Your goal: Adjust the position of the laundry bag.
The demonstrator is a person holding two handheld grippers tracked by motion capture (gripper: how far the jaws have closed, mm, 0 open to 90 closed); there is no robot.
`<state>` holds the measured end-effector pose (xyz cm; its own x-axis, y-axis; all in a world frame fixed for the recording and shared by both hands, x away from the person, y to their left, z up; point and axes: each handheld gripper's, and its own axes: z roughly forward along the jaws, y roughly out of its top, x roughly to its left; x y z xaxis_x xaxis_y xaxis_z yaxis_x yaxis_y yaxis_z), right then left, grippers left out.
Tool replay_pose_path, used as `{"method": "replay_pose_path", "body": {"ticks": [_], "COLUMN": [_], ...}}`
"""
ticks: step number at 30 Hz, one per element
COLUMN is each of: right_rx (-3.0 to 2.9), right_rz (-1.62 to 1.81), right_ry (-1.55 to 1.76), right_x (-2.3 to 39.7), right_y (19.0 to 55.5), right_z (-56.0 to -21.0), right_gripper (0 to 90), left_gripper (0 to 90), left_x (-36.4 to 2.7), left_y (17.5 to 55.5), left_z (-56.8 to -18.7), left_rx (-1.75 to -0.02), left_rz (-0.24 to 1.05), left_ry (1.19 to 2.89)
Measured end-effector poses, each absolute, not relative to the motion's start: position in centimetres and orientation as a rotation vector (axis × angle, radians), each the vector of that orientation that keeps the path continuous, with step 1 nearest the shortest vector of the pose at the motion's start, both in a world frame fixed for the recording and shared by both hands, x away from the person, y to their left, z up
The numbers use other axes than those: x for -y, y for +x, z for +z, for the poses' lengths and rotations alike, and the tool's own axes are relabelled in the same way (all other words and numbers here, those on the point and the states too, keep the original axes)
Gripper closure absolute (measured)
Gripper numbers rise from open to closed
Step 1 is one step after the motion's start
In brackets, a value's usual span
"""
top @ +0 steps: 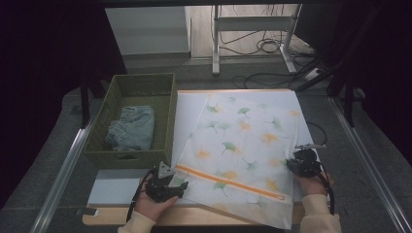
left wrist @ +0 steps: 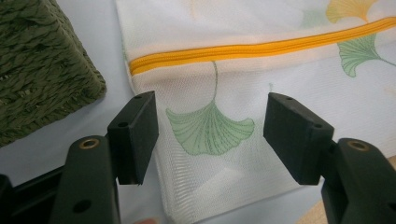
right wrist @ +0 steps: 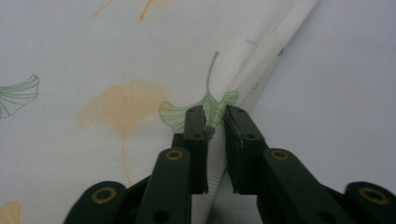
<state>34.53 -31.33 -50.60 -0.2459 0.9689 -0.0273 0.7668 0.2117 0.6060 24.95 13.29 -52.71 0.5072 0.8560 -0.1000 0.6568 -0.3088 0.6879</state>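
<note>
A white mesh laundry bag (top: 243, 141) printed with green and orange ginkgo leaves lies flat on the table, its orange zipper (top: 228, 182) running across the near end. My left gripper (top: 179, 187) sits at the bag's near left corner, open, with a green leaf of the bag (left wrist: 210, 130) lying between the wide-apart pads (left wrist: 140, 133) and untouched by them. My right gripper (top: 293, 165) is at the bag's right edge. In the right gripper view its jaws (right wrist: 215, 122) stand nearly together, pinching the folded edge of the bag (right wrist: 116, 107).
A green woven basket (top: 141, 77) stands at the left beside the bag, with a folded pale blue garment (top: 133, 127) inside; its corner (left wrist: 42, 70) is close to my left gripper. A white sheet (top: 121, 189) covers the tabletop. Cables lie on the floor beyond.
</note>
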Motion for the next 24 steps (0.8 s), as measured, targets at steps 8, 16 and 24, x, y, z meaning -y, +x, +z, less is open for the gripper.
{"method": "replay_pose_path", "body": {"ticks": [8, 16, 24], "right_rx": [-2.106, -2.098, -2.103], "right_rz": [0.69, 0.679, 0.636], "right_ry": [1.594, 1.546, 1.509], "right_x": [31.2, 30.7, 29.8], "right_y": [34.6, 34.7, 35.9], "right_z": [-50.6, -50.5, -50.5], "right_gripper": [88.1, 88.6, 88.6], "left_gripper": [35.1, 35.0, 34.7], "left_x": [-13.5, -13.7, -13.9], "left_y": [25.1, 25.2, 25.1], "left_z": [-52.7, -52.6, -52.6], "left_rx": [-1.243, -1.245, -1.243], "left_rz": [0.365, 0.357, 0.353], "left_ry": [2.058, 2.047, 2.044]}}
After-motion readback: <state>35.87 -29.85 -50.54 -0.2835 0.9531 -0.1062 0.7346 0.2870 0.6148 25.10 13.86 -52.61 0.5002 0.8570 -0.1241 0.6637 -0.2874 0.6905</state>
